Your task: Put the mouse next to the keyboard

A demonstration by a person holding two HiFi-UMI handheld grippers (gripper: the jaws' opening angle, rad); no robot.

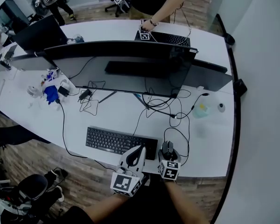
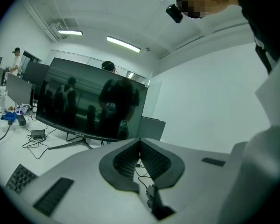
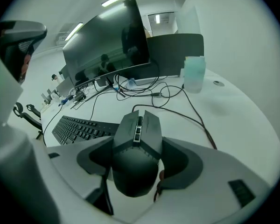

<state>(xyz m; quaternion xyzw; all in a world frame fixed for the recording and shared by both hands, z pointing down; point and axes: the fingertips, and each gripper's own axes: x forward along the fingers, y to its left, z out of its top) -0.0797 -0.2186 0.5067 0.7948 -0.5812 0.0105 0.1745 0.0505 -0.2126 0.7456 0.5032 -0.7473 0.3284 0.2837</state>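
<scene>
Right gripper (image 1: 168, 156) clamps the mouse (image 3: 136, 135) just beside the keyboard (image 1: 113, 141), tangled cables (image 1: 178, 119) ahead under the monitor (image 1: 121, 65); left gripper (image 2: 140, 142) pinched together, empty.

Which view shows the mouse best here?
Right gripper view: the mouse fills the centre between the jaws of the right tool, wheel and buttons clear. Head view shows it small, right of the keyboard, partly behind that tool. Left gripper view doesn't show it.

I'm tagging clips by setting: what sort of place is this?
Probably a shared office: a long white desk carrying large monitors, a keyboard and a mouse, with a rolling chair beside it.
</scene>
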